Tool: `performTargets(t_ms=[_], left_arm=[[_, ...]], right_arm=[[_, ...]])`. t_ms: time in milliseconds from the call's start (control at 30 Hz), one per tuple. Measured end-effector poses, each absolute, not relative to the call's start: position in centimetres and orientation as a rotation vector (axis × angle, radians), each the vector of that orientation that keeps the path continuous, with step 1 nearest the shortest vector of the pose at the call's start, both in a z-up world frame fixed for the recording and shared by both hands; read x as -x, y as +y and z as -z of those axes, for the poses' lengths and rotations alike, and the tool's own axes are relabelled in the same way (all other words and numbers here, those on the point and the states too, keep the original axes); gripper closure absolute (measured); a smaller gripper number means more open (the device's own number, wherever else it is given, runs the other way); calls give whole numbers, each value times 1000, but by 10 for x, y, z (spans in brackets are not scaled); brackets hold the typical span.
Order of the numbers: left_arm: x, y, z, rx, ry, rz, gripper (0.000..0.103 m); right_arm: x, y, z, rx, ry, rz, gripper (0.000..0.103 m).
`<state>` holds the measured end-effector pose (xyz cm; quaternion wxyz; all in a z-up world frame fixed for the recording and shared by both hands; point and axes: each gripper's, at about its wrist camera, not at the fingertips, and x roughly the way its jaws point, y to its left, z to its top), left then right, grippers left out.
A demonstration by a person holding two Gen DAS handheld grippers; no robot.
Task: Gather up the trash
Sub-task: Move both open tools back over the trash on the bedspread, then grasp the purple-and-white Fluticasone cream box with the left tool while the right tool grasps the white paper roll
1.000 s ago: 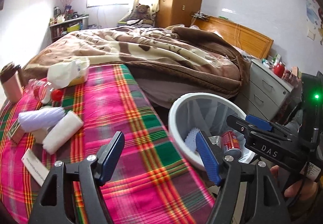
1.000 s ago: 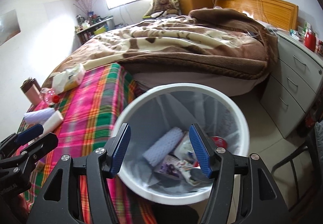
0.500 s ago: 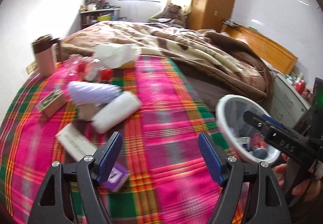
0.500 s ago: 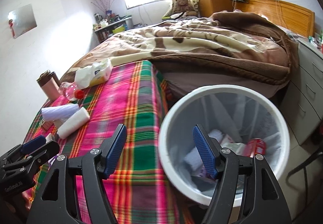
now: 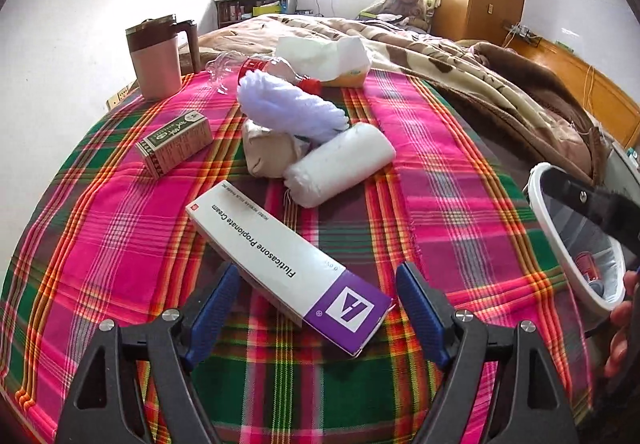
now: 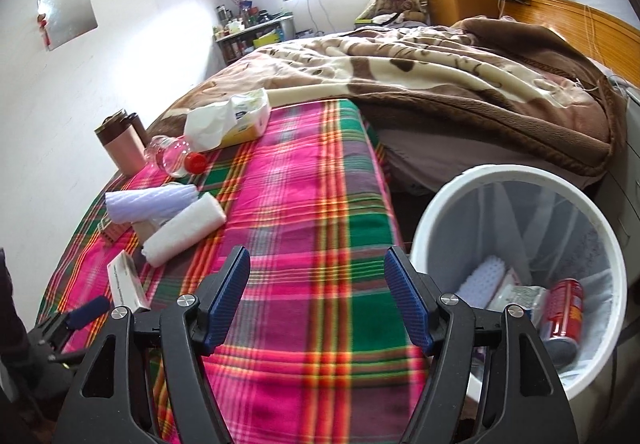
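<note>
A pink, green and orange plaid cloth (image 5: 420, 203) covers the table. On it lie a white and purple carton (image 5: 280, 264), a green box (image 5: 176, 141), a lavender foam roll (image 5: 292, 109), a white foam roll (image 5: 340, 163) and a pink mug (image 5: 156, 59) with a brown lid. The bin (image 6: 452, 211) is white, with a red can (image 6: 564, 308) inside.

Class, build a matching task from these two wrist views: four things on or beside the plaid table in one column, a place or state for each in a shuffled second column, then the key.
Things
1. cream box
2. red can
3. plastic bottle
4. pink mug

Places or states
A. standing upright at the table's far edge
B. inside the white bin
C. lying flat between the left gripper's open fingers
D. on its side, red cap on

Pairs: 1-C, 2-B, 3-D, 4-A
</note>
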<state>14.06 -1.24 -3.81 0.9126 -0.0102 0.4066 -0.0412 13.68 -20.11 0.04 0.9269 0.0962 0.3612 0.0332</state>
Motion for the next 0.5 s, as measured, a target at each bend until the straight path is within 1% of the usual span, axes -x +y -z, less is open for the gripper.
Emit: performTargets(t_ms=[300, 500], left_arm=[[-145, 5, 48, 22, 866, 61, 21], [-142, 34, 52, 47, 879, 14, 21]], right_arm=[[-150, -173, 3, -177, 772, -116, 32], [-156, -157, 7, -161, 791, -145, 32]])
